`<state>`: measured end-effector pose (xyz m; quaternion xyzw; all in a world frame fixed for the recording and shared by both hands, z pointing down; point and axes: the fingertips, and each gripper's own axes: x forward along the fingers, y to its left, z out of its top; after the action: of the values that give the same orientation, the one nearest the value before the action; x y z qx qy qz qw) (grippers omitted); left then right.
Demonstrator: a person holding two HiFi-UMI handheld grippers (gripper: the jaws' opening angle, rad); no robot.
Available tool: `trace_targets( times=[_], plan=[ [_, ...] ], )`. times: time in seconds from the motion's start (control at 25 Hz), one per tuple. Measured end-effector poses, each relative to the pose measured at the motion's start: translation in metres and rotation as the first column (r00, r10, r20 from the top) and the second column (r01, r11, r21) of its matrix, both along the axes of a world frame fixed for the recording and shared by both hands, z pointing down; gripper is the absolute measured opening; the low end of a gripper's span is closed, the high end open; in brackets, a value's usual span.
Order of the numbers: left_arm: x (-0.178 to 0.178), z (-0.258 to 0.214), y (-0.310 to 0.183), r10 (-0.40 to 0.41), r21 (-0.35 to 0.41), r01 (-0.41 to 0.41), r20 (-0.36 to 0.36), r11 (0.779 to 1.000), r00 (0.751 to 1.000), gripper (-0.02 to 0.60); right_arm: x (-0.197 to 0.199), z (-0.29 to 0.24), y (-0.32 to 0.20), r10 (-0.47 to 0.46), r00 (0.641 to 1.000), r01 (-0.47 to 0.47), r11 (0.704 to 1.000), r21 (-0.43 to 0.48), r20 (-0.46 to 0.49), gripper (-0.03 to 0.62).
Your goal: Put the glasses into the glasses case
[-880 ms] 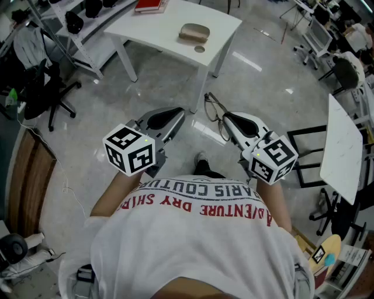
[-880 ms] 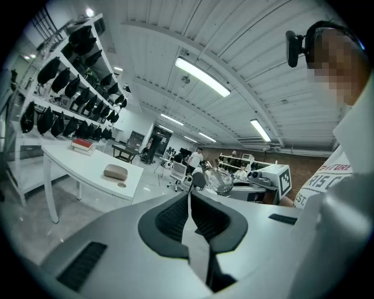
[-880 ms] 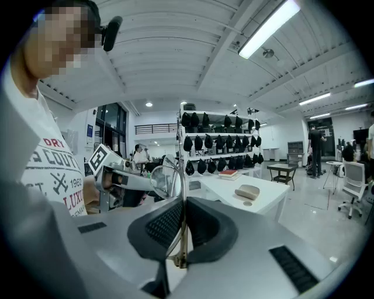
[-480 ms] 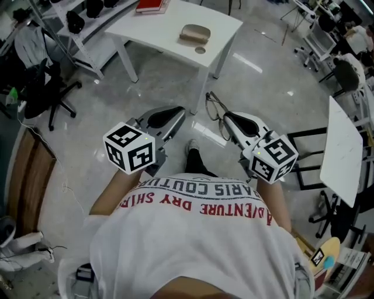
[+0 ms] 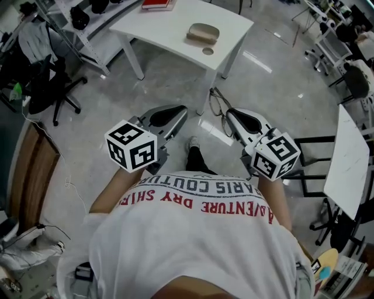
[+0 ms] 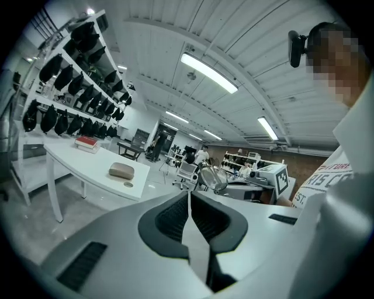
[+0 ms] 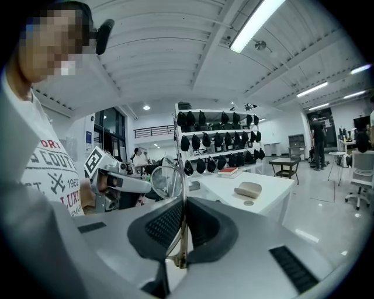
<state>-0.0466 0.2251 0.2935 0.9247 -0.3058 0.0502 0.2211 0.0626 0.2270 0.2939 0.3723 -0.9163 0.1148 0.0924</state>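
Observation:
My right gripper (image 5: 229, 113) is shut on a temple arm of the thin-framed glasses (image 5: 217, 104), which stick up and forward from its jaws. In the right gripper view a lens of the glasses (image 7: 166, 182) stands just above that gripper (image 7: 184, 201). My left gripper (image 5: 180, 110) is shut with nothing in it, level with the right one; in its own view the jaws meet at the gripper's tip (image 6: 188, 195). The closed tan glasses case (image 5: 203, 32) lies on the white table (image 5: 169, 36) ahead, beyond both grippers, and also shows as the case (image 6: 121, 171) (image 7: 248, 189).
A small round disc (image 5: 208, 51) lies near the case, and a red book (image 5: 156, 3) at the table's far end. Shelves with dark caps (image 7: 219, 140) stand behind the table. A black office chair (image 5: 49, 87) is at the left, a black-framed table (image 5: 345, 157) at the right.
The person's foot has stepped forward and the table with the case has shifted slightly right in the head view. Both grippers stay shut, the right still holding the glasses.

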Motion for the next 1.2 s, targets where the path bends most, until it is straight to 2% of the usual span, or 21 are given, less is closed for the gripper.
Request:
trace_targets(
  times=[0.6, 0.88, 1.2],
  plan=[
    [0.020, 0.026, -0.141, -0.004, -0.088, 0.005, 0.010, 0.996, 1.000, 0.037, 0.014, 0.035, -0.138, -0.015, 1.000, 0.015, 0.995, -0.101, -0.002, 0.032],
    [0.029, 0.041, -0.212, -0.034, -0.124, 0.036, 0.019, 0.992, 0.999, 0.037, 0.023, 0.052, -0.201, -0.032, 0.999, 0.033, 0.989, -0.143, 0.005, 0.032],
    [0.044, 0.046, -0.276, -0.010, -0.131, 0.015, 0.039, 0.991, 0.999, 0.037, 0.031, 0.065, -0.265, -0.046, 0.999, 0.046, 0.985, -0.165, 0.000, 0.032]
  ],
)
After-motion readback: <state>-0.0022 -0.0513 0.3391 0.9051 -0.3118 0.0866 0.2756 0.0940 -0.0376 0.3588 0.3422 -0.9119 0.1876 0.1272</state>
